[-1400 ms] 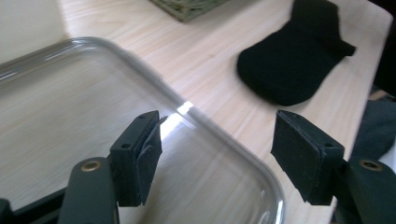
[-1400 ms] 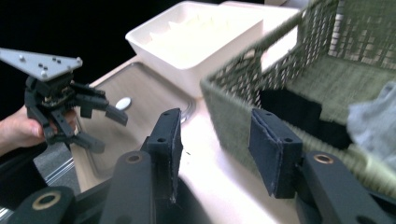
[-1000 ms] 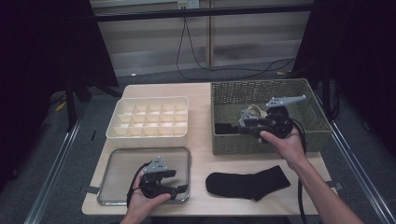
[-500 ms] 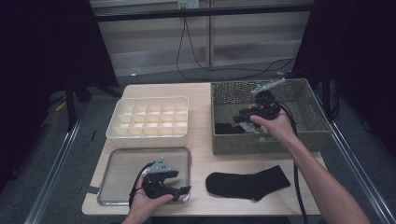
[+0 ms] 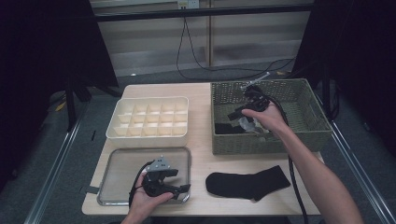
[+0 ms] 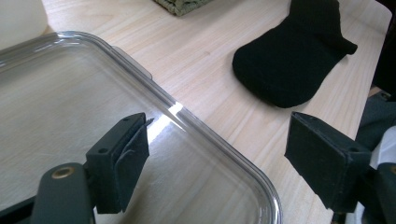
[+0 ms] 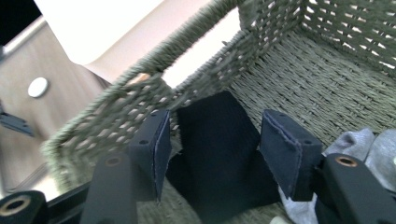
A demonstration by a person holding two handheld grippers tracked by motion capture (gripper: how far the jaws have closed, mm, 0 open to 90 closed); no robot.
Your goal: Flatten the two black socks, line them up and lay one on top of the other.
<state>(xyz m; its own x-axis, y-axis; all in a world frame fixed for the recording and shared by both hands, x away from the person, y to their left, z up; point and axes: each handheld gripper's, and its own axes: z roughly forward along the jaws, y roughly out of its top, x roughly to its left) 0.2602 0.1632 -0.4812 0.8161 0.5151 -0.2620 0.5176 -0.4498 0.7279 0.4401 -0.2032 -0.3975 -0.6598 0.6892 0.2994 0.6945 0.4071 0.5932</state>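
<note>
The right hand-held gripper is reaching into the woven basket, its jaws having just been opening; they are standing apart around a black sock lying against the basket's wall, pads not pressing it. A grey sock beside it is being cut off by the frame edge and partly hidden behind the jaw. The left hand-held gripper is hovering open and empty over the clear tray. Another black sock is lying flat on the desk, its cuff cut off in the left gripper view. No writing is showing anywhere.
</note>
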